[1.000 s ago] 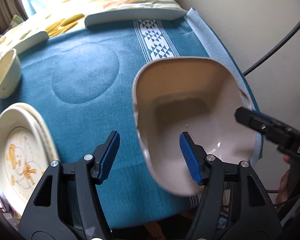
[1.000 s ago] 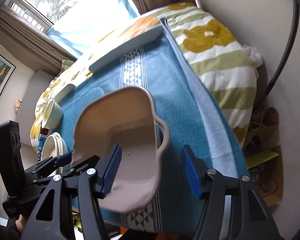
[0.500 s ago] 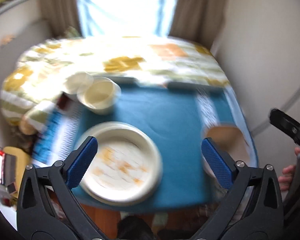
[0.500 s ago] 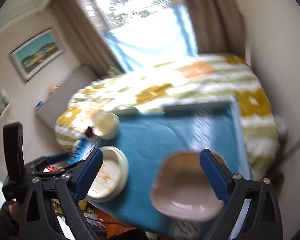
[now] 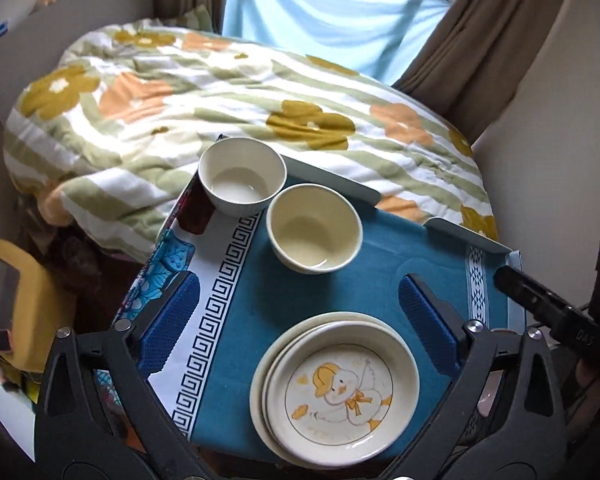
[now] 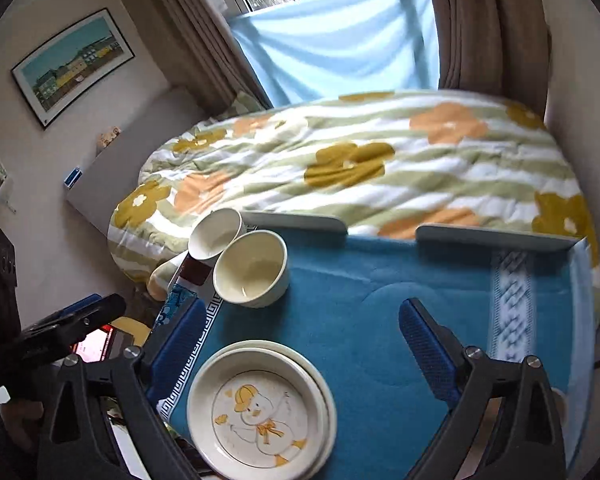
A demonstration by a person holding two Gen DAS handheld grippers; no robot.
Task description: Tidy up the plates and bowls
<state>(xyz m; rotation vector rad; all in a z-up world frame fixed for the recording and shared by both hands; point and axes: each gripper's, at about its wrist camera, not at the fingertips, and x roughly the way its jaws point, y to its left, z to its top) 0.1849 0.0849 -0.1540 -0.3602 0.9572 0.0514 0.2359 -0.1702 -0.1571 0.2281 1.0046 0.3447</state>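
Both grippers empty: left gripper [image 5: 296, 320] and right gripper [image 6: 300, 340] jaws wide, nothing between; the left's were just easing in. Duck plate stack [image 5: 336, 388] at 6 o'clock, cream bowl [image 5: 314, 228] at 12, white bowl [image 5: 242, 176] at 11. Next, probably nest the bowls: grip one rim squarely, lift clear, lower straight.

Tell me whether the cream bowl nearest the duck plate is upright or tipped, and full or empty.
Upright and empty. The cream bowl sits flat on the blue cloth, rim up, its bare glossy bottom visible in both views.
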